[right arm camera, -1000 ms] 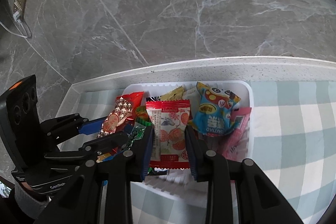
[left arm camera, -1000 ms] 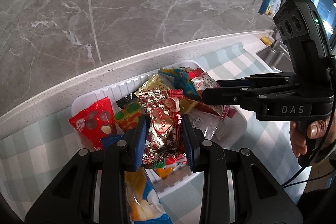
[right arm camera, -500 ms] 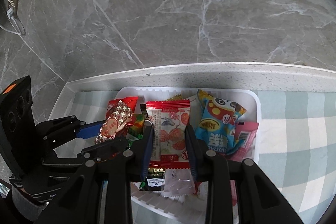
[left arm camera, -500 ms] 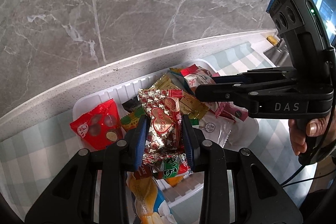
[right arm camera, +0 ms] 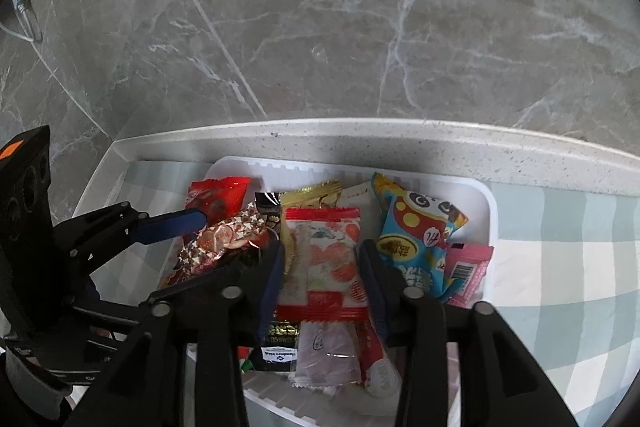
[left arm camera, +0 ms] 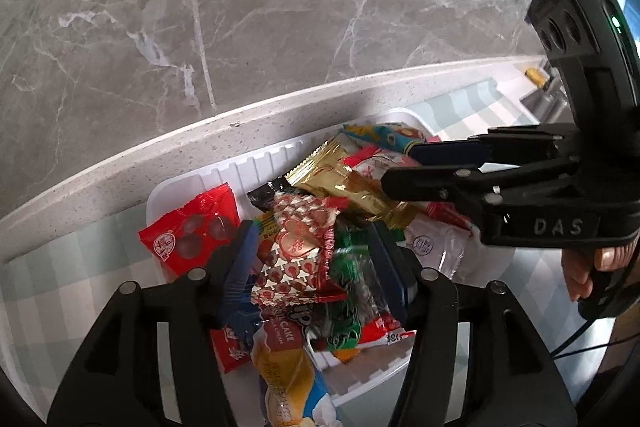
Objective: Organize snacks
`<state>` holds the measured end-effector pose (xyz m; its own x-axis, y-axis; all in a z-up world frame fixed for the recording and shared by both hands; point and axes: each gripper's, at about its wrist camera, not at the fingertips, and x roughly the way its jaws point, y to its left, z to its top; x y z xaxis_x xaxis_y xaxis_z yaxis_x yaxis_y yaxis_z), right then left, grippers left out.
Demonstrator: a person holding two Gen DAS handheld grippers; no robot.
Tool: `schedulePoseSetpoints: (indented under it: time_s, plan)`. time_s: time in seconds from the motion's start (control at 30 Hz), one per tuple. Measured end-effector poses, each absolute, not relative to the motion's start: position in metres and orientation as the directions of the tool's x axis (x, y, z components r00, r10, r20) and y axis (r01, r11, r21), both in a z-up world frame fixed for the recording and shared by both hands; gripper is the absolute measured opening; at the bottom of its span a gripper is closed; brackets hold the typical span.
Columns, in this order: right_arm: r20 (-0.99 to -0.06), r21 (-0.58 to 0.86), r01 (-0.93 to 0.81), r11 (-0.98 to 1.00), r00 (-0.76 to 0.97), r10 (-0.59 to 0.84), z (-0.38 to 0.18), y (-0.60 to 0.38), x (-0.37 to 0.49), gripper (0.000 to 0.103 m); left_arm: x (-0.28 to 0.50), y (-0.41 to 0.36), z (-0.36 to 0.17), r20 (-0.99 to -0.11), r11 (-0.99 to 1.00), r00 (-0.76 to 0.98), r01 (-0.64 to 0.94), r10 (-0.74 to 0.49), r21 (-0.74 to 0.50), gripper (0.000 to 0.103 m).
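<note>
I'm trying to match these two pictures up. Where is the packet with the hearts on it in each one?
Left wrist view: heart-patterned packet low centre, between the left gripper's jaws.
Right wrist view: same packet at left, beside the left gripper.
Shared landmark: white tray holding the snacks.

A grey marble wall (right arm camera: pixel 320 27) with white veins fills the upper half of both views. A pale seam runs diagonally across it at upper left of the right view. Below the wall, a white speckled ledge (right arm camera: pixel 400 143) crosses the frame. A checked cloth (right arm camera: pixel 568 259), pale green and white, lies at right. A metal fitting (right arm camera: pixel 24 7) sits at the far left edge, blurred. A yellow item (left arm camera: pixel 536 75) lies at right in the left view, too small to identify.
</note>
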<state>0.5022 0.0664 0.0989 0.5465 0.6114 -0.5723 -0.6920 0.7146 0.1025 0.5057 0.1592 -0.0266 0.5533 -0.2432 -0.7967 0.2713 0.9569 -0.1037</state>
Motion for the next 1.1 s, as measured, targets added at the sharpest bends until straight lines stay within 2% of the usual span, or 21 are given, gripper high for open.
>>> schedulePoseSetpoints:
  time_s: [0.03,0.1,0.13,0.3,0.37,0.57,0.73,1.1]
  plan:
    - [-0.562,0.1,-0.694,0.713,0.552,0.616,0.101,0.065,0.499,0.046,0.505,0.159,-0.025,-0.794,0.96,0.56,0.263,-0.235,-0.098,0.056]
    - [-0.542,0.097,-0.696,0.711,0.563,0.625,0.105,0.061,0.493,0.049,0.503,0.159,-0.021,-0.787,0.964,0.578,0.252,-0.215,-0.078,0.063]
    - [-0.527,0.095,-0.698,0.709,0.569,0.631,0.108,0.058,0.489,0.052,0.501,0.158,-0.019,-0.784,0.965,0.584,0.25,-0.212,-0.074,0.069]
    - [-0.46,0.053,-0.697,0.716,0.619,0.636,0.122,0.041,0.462,0.064,0.487,0.158,0.0,-0.761,0.973,0.623,0.227,-0.181,-0.046,0.08]
    - [-0.433,0.04,-0.695,0.718,0.636,0.639,0.128,0.032,0.448,0.07,0.481,0.157,0.006,-0.752,0.975,0.637,0.219,-0.169,-0.034,0.087]
    - [-0.363,0.012,-0.675,0.738,0.685,0.632,0.136,0.005,0.409,0.082,0.453,0.15,0.035,-0.721,0.981,0.682,0.193,-0.126,0.011,0.087]
    - [-0.333,-0.006,-0.66,0.751,0.709,0.621,0.135,-0.012,0.378,0.082,0.423,0.138,0.059,-0.694,0.984,0.713,0.176,-0.104,0.033,0.09]
    - [-0.289,0.004,-0.635,0.773,0.739,0.609,0.121,-0.045,0.323,0.083,0.367,0.111,0.097,-0.657,0.982,0.749,0.175,-0.084,0.074,0.09]
